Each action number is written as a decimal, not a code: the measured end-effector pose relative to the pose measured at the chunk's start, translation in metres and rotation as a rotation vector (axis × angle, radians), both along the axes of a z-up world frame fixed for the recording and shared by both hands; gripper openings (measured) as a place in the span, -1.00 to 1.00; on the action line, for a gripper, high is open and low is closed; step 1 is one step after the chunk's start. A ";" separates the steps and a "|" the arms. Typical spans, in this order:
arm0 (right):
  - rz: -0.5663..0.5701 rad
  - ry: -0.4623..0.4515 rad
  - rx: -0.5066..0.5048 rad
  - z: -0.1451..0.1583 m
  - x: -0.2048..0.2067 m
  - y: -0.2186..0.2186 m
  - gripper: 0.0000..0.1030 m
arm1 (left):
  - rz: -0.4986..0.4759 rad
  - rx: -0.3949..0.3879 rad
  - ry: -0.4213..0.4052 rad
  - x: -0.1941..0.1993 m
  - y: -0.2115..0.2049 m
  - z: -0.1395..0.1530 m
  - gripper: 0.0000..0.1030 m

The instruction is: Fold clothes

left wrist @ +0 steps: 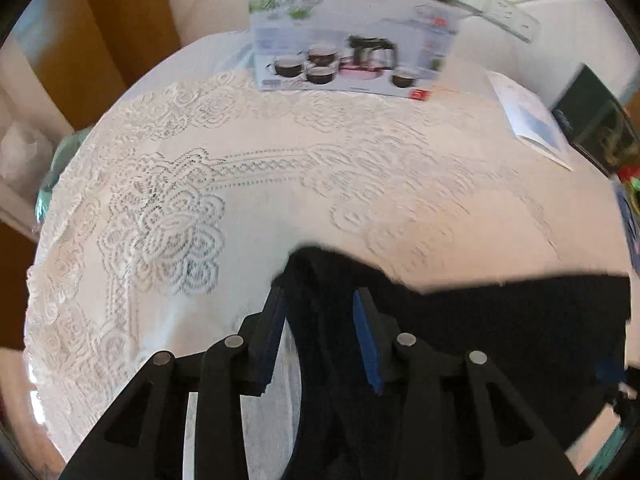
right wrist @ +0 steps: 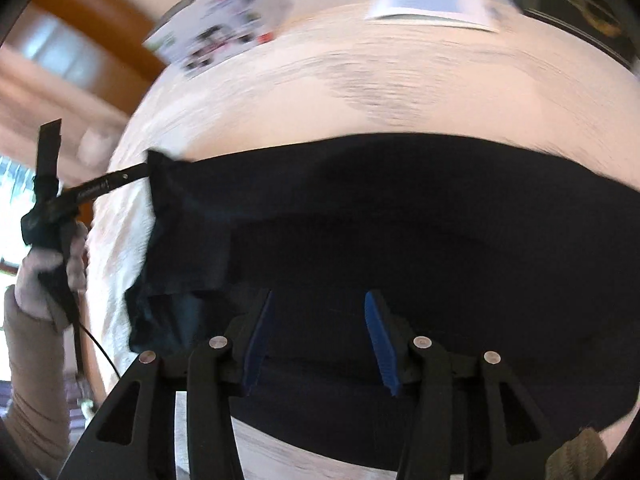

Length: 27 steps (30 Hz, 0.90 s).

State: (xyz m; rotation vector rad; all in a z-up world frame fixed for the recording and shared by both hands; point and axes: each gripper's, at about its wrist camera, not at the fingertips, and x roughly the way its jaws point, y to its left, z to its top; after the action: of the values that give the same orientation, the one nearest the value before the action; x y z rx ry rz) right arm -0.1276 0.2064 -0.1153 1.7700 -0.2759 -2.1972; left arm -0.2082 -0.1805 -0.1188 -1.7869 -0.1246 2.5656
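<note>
A black garment (right wrist: 400,208) lies spread across the white lace tablecloth (left wrist: 280,184). In the left wrist view my left gripper (left wrist: 320,296) has its jaws apart with the garment's upper left corner (left wrist: 312,272) between the blue pads; the cloth does not look pinched. In the right wrist view my right gripper (right wrist: 318,300) is open, low over the garment's near part. The left gripper (right wrist: 140,172) shows there at the garment's far left corner, held by a gloved hand (right wrist: 44,276).
A tea-set box (left wrist: 348,44) stands at the table's far edge. A white and blue leaflet (left wrist: 532,120) and a dark box (left wrist: 600,124) lie at the far right. Wooden furniture (left wrist: 80,40) stands beyond the table's left side.
</note>
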 end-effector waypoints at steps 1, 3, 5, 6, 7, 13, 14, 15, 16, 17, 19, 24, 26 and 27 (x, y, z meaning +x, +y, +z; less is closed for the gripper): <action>-0.031 0.001 0.015 -0.001 0.001 0.014 -0.08 | 0.011 0.015 0.007 -0.002 -0.003 0.000 -0.32; -0.112 0.013 0.060 -0.005 0.001 0.048 -0.08 | 0.044 0.046 0.036 -0.002 -0.011 0.002 -0.80; -0.178 0.020 0.102 -0.013 -0.005 0.078 -0.08 | 0.093 0.080 0.047 -0.001 -0.019 0.006 -0.90; -0.209 0.022 0.123 -0.018 -0.009 0.093 -0.08 | 0.124 0.092 0.051 0.002 -0.025 0.007 -0.91; -0.229 0.022 0.143 -0.024 -0.014 0.105 -0.08 | 0.149 0.086 0.047 0.004 -0.031 0.005 -0.91; -0.297 -0.009 0.181 -0.041 -0.035 0.138 -0.10 | 0.216 0.042 -0.047 0.011 -0.053 -0.028 -0.57; -0.295 -0.010 0.178 -0.042 -0.037 0.139 -0.07 | 0.228 0.068 -0.038 0.013 -0.055 -0.023 -0.41; -0.290 -0.013 0.172 -0.043 -0.037 0.138 -0.07 | 0.236 0.104 -0.022 0.018 -0.057 -0.014 -0.35; -0.284 -0.015 0.165 -0.044 -0.037 0.138 -0.07 | 0.237 0.145 0.003 0.025 -0.058 -0.003 -0.35; -0.276 -0.005 0.146 -0.041 -0.034 0.138 -0.07 | 0.227 0.161 0.025 0.033 -0.057 0.008 -0.27; -0.267 0.028 0.121 -0.032 -0.026 0.140 -0.07 | 0.186 0.145 0.060 0.051 -0.049 0.030 -0.08; -0.274 0.077 0.080 -0.014 0.003 0.163 -0.06 | 0.010 0.018 0.042 0.102 -0.004 0.029 -0.05; -0.264 0.074 0.085 -0.012 0.016 0.169 -0.06 | -0.043 -0.025 0.027 0.121 0.015 0.018 -0.05; -0.256 0.068 0.090 -0.011 0.023 0.172 -0.06 | -0.061 -0.051 0.020 0.130 0.025 0.012 -0.05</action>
State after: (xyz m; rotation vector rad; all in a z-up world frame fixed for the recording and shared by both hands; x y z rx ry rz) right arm -0.1044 0.3779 -0.1264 1.7876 -0.4141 -2.4778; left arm -0.0777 -0.1560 -0.1070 -1.7523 -0.0051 2.5660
